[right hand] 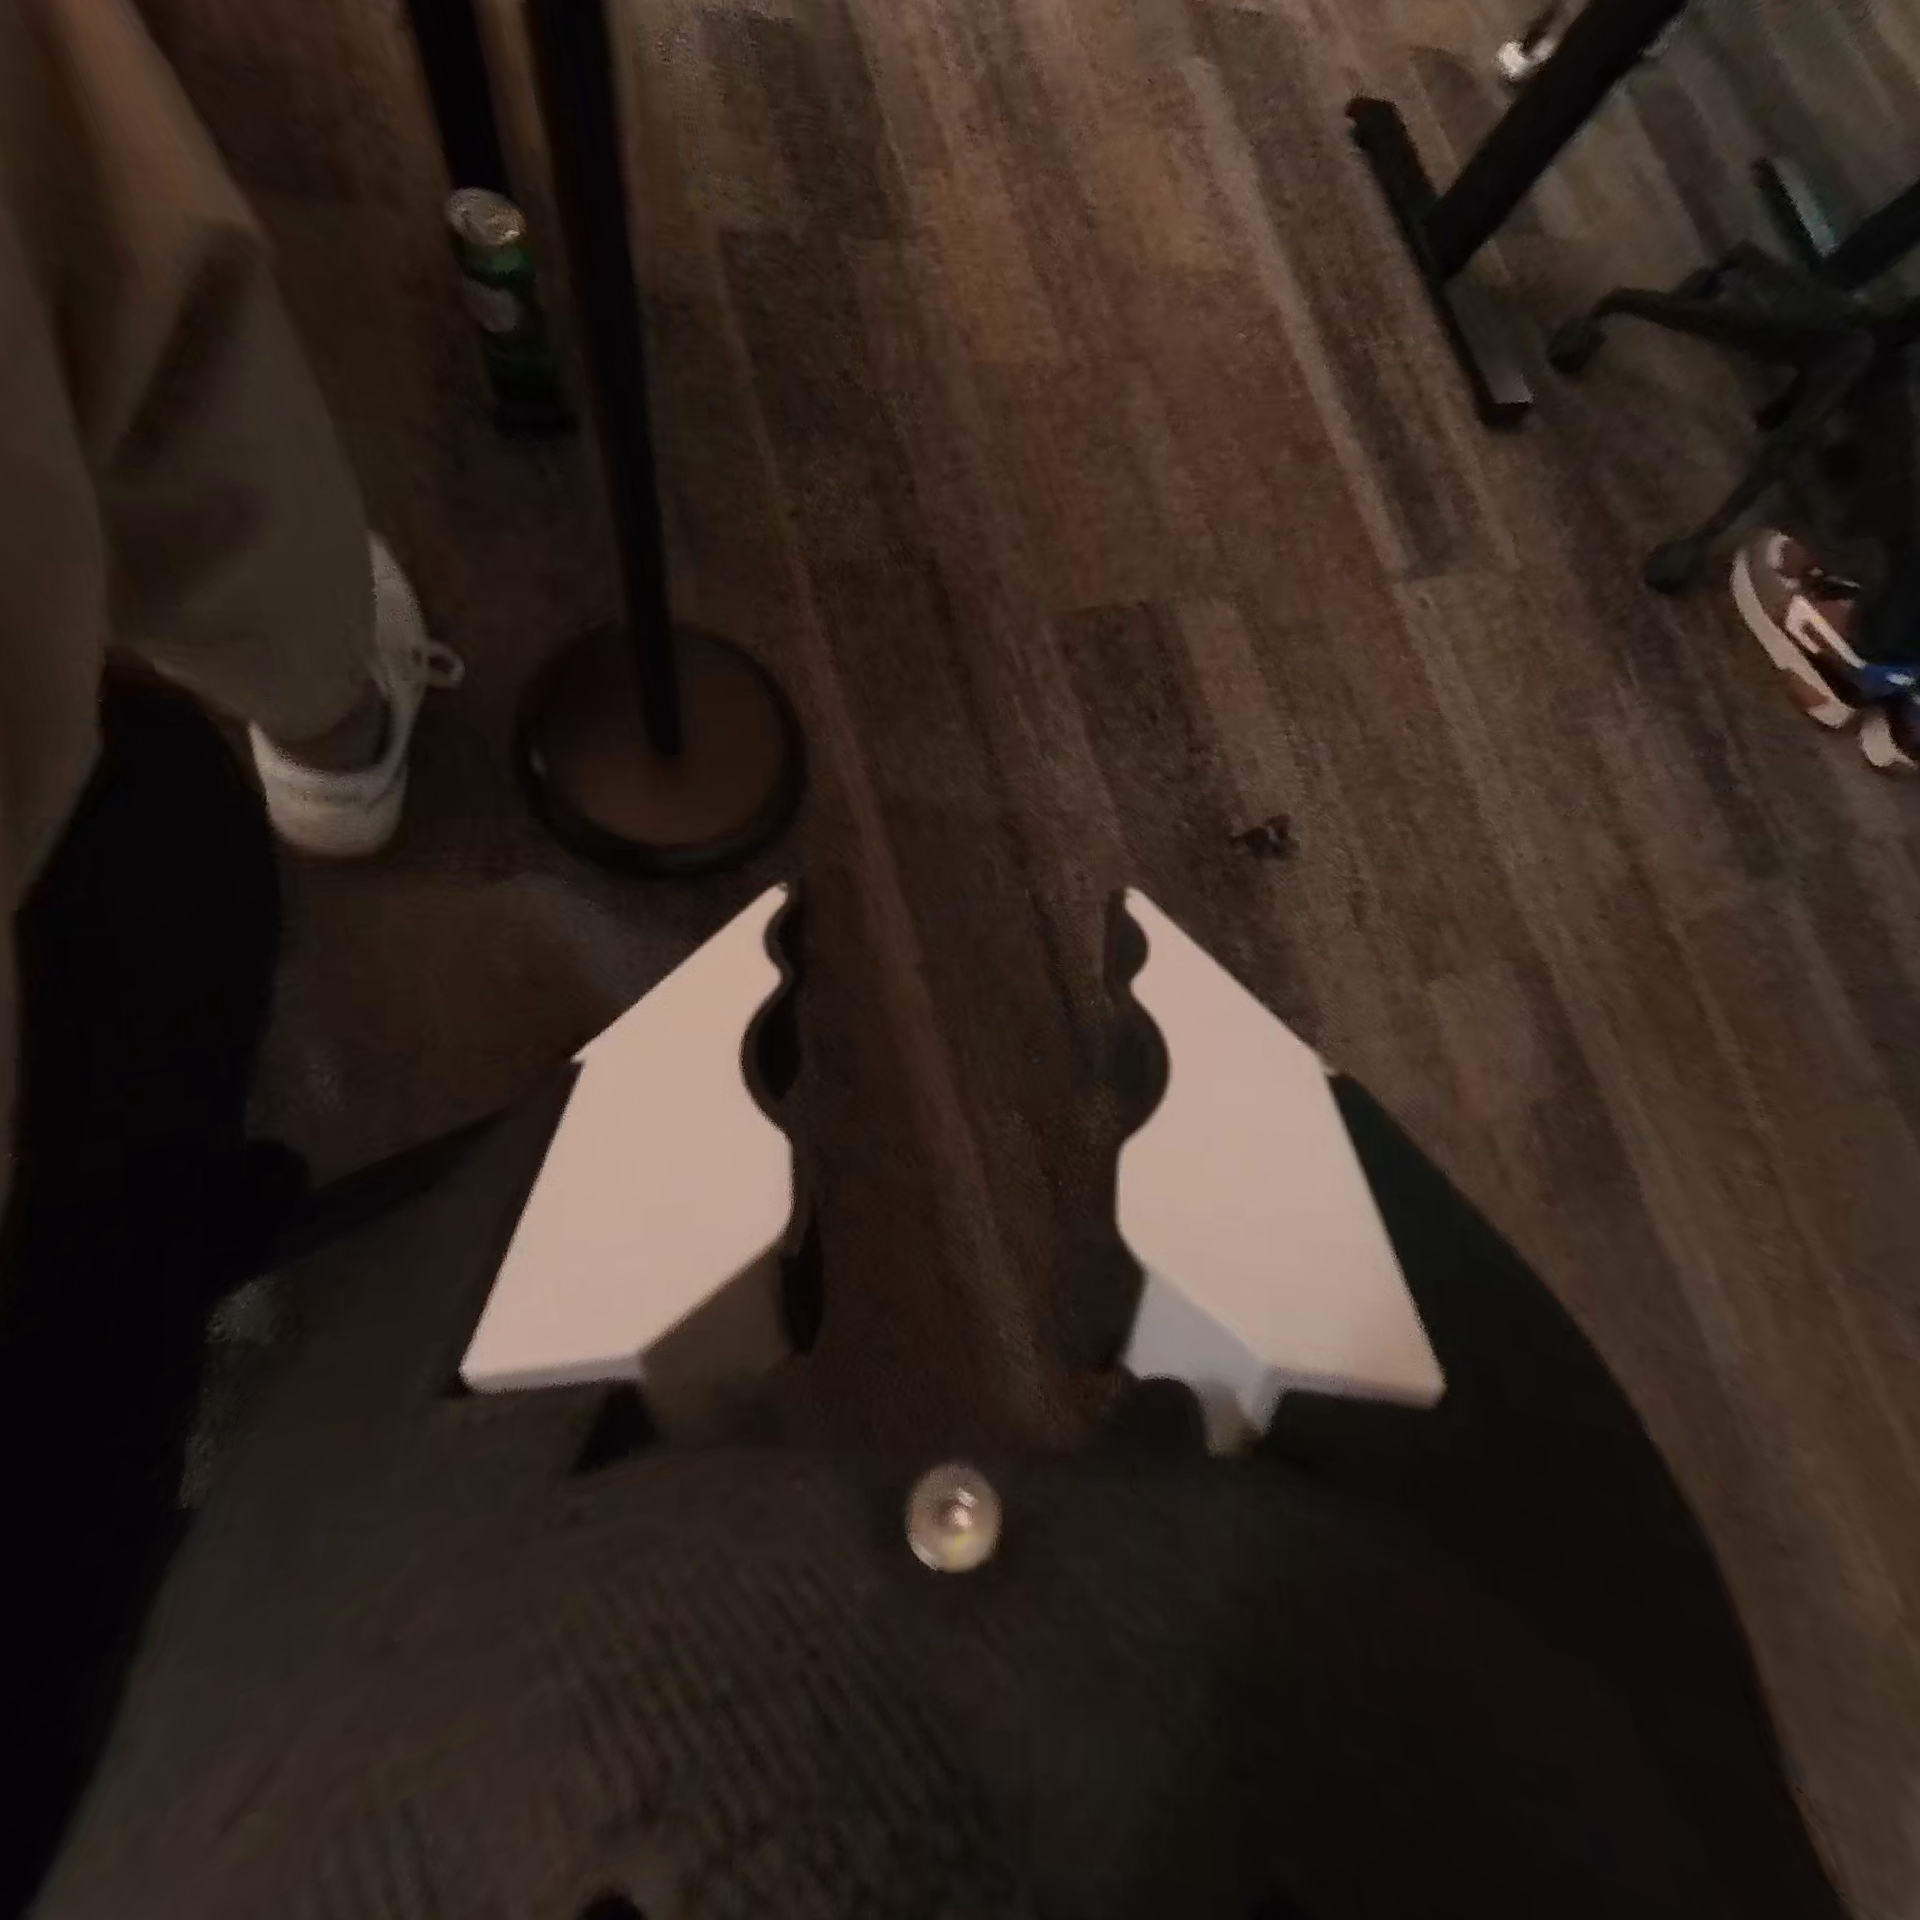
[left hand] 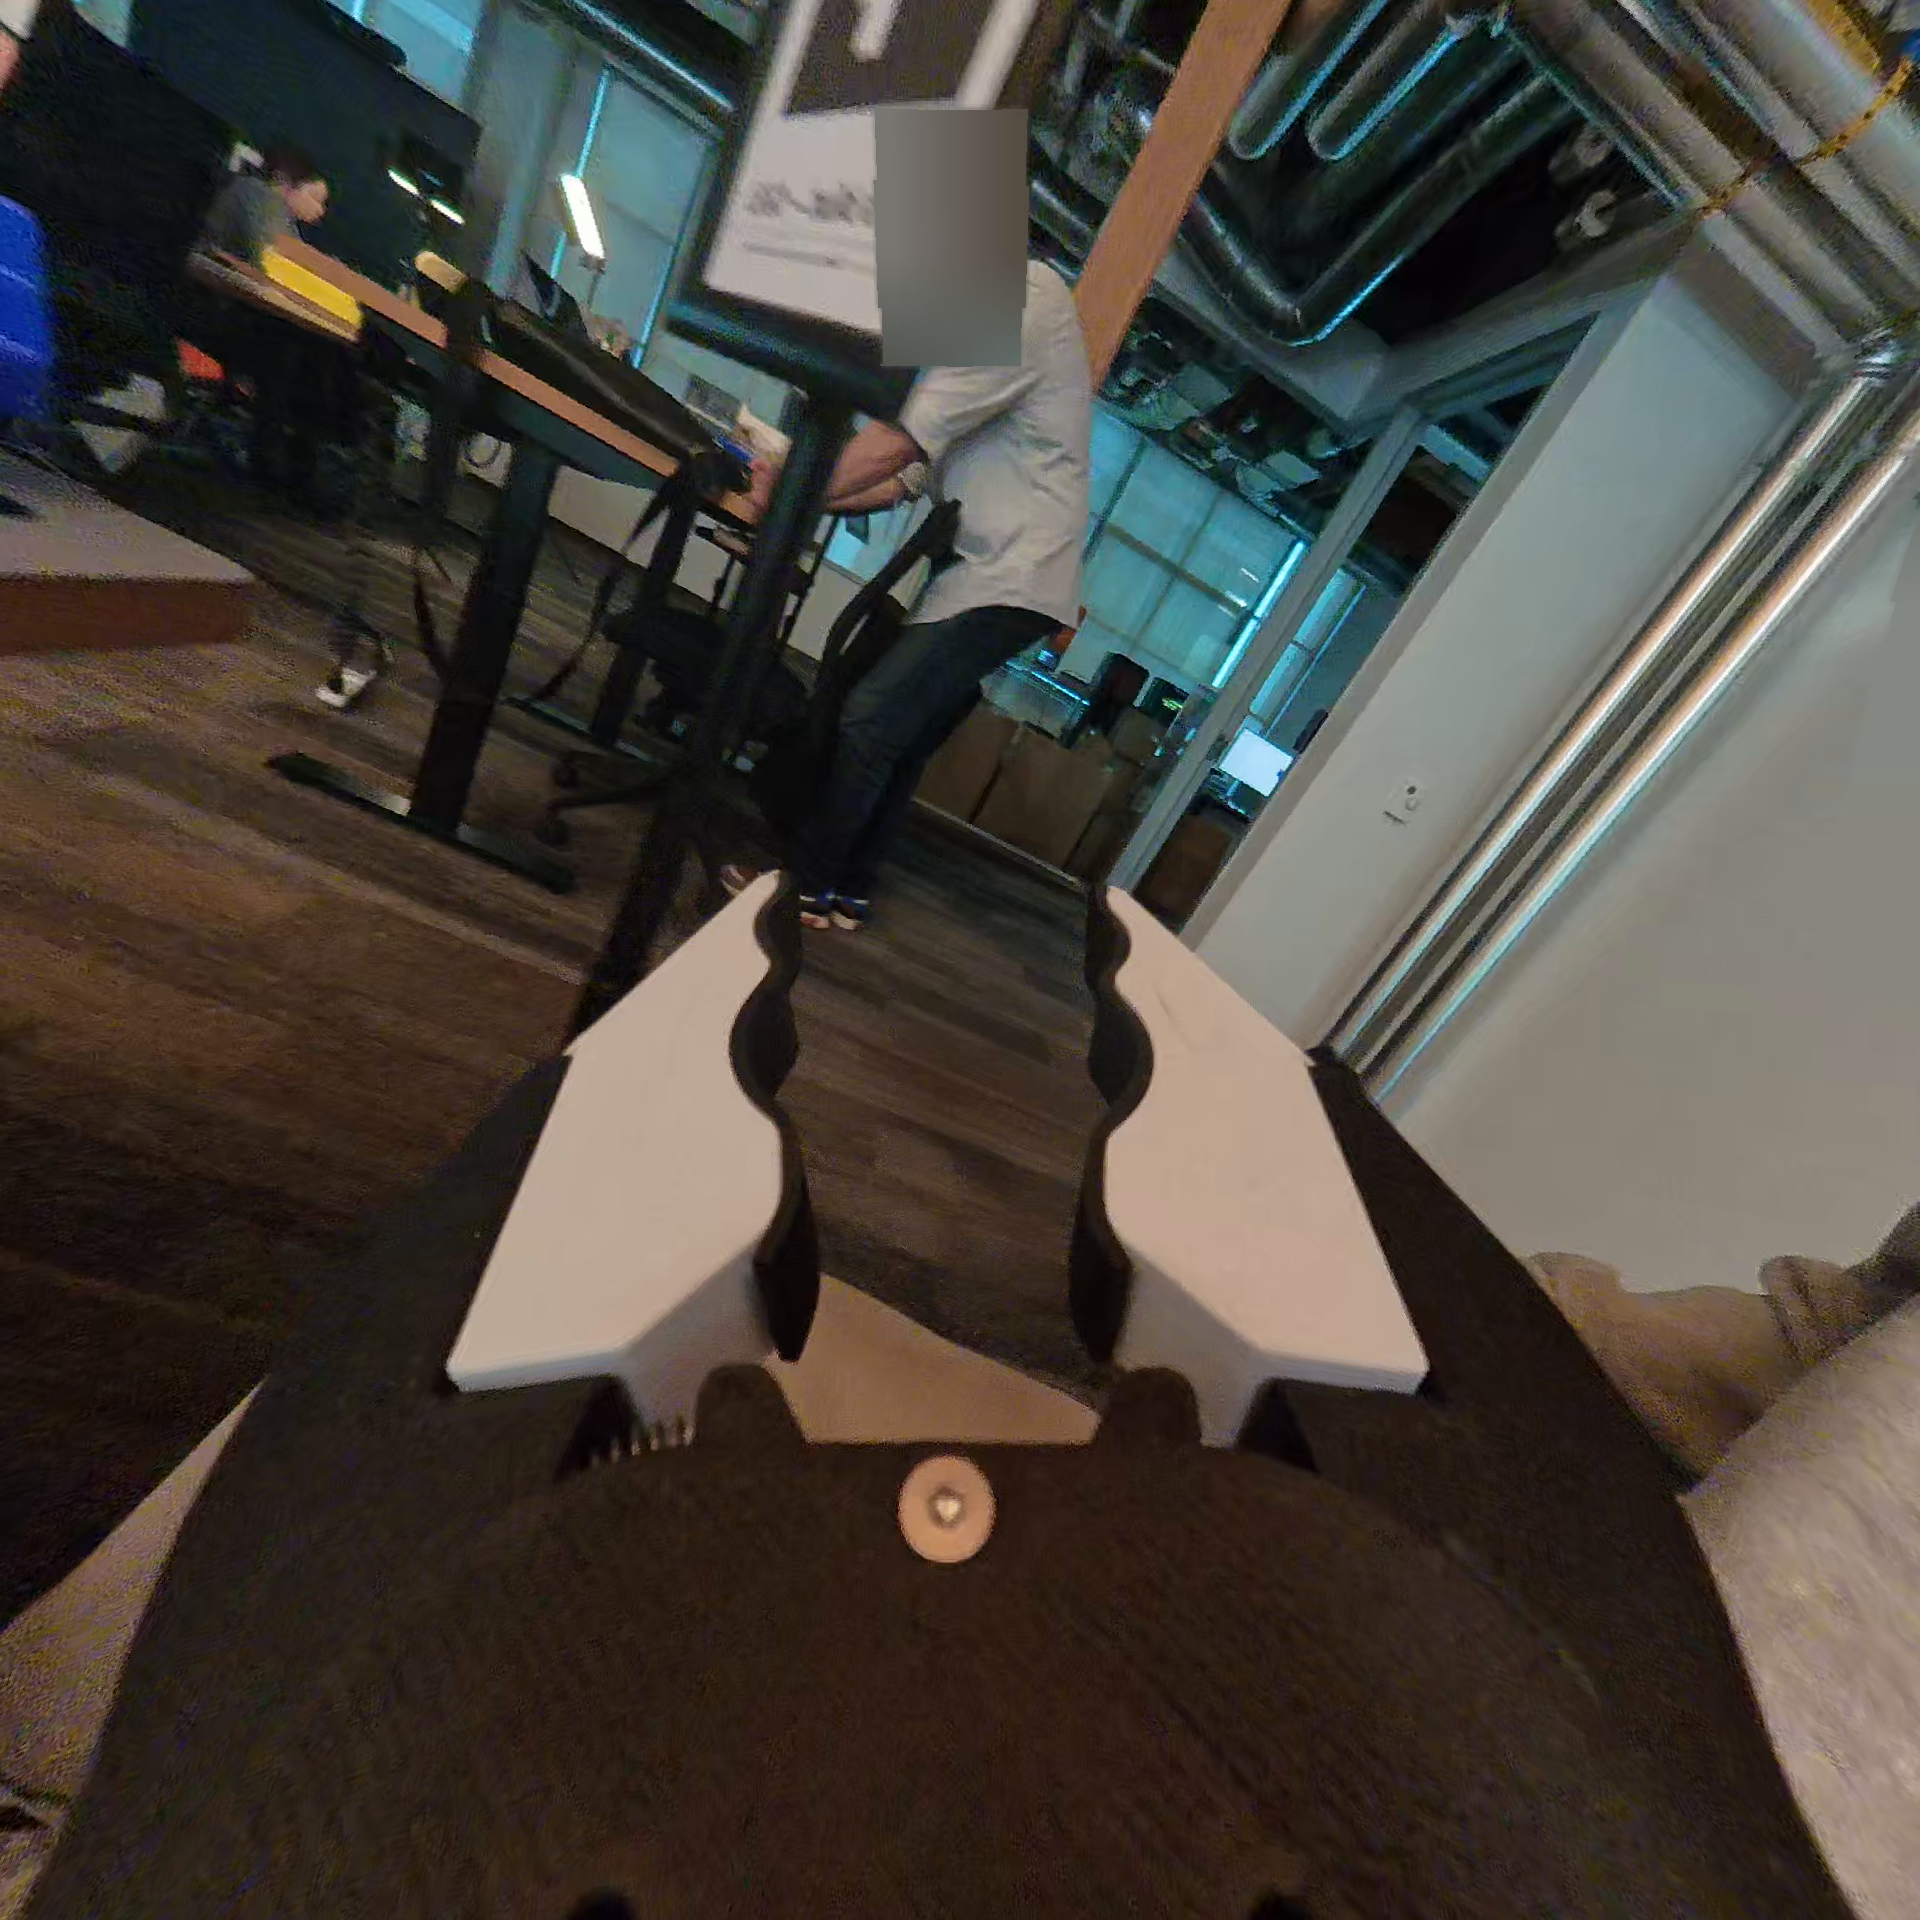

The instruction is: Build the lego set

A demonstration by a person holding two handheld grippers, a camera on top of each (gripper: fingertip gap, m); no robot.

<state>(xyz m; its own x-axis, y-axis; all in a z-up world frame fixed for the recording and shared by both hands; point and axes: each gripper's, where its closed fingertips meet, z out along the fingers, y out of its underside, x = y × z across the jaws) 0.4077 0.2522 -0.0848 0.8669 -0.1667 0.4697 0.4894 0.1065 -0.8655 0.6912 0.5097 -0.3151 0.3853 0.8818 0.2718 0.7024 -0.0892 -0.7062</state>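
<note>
Left gripper: gaping apart, holding nothing, pointing toward a standing person.
Right gripper: gaping apart, hovering over the floor.

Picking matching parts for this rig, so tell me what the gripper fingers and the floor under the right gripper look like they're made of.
The right gripper has fingers that look like matte white plastic, flat-faced and sharp-edged, possibly printed, with dark wavy inner pads, perhaps rubber. The left gripper looks the same. The floor looks like wood-grain planks, brown and grey streaked, low sheen; real wood or vinyl can't be told.
</note>
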